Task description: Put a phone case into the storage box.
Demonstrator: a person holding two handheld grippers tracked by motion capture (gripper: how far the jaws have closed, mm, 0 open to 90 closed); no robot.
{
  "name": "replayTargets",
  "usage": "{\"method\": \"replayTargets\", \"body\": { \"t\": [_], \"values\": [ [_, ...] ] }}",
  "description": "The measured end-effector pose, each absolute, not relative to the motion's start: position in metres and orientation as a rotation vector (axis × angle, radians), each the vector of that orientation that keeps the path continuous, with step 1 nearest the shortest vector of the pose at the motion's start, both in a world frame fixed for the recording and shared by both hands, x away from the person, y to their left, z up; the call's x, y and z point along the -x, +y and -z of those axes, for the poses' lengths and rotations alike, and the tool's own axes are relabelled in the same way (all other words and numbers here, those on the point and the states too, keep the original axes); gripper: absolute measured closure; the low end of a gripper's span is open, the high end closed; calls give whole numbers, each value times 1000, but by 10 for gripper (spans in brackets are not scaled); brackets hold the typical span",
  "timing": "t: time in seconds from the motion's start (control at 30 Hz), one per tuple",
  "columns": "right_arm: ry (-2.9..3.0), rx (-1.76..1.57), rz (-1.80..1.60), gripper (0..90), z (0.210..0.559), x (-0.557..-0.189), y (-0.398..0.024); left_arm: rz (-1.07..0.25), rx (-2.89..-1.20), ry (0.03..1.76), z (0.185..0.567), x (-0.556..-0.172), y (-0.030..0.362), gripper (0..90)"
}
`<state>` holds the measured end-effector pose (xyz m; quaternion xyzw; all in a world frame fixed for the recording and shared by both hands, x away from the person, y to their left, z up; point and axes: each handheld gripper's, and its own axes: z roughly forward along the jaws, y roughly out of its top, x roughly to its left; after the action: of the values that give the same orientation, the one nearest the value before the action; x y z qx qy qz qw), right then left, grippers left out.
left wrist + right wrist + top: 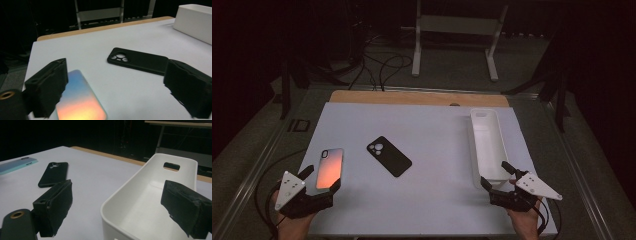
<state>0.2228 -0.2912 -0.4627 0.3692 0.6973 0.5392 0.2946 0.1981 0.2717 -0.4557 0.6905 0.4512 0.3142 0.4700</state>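
— Near the surface's (427, 195) front left corner, what is the left claw (320, 177) doing?

— It lies low and points away, spread wide apart. The flat, shiny orange phone (330, 168) rests between its tips, not pinched.

— And the right claw (498, 174)?

— Low at the front right corner, spread apart too, at the near end of the long, smooth white bin (487, 142). A black rubbery phone case (389, 156) lies mid-surface.
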Motion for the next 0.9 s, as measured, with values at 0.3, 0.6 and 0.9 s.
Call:
{"method": "replayTargets", "body": {
  "t": [0.3, 0.6, 0.9],
  "values": [
    [1855, -976, -1426, 102, 464, -222, -291, -761, -1703, 1147, 456, -200, 275, 0],
    [1842, -983, -1420, 102, 463, -222, -294, -752, -1727, 1186, 453, -203, 274, 0],
    [1843, -989, -1409, 102, 464, -223, -293, -761, -1770, 1296, 449, -212, 274, 0]
  ]
}}
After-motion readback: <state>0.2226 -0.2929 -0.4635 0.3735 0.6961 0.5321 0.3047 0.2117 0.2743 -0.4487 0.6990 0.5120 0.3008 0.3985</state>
